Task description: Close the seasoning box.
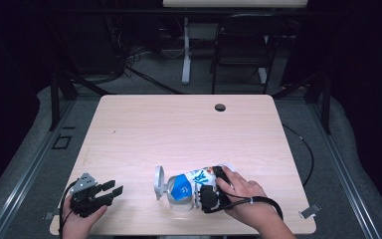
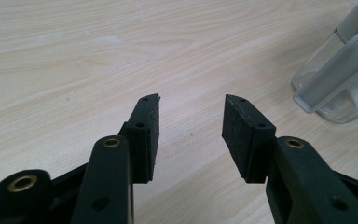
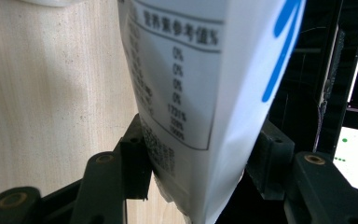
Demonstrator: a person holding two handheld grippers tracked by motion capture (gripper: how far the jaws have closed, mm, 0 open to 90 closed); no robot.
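The right gripper's (image 1: 212,191) fingers (image 3: 135,154) clamp the base end of a white-and-blue carton (image 1: 195,183); it is tipped nearly level, long axis running left across the table (image 1: 179,124), its top over a clear lidded jar (image 1: 171,195); the left gripper (image 1: 110,191) rests well to the left, jaws wide, holding nothing; the carton's label carries a Chinese nutrition table of mostly 0% values.

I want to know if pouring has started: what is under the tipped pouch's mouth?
A clear jar with its hinged lid open. The pouch covers the jar's inside, so any contents stay hidden.
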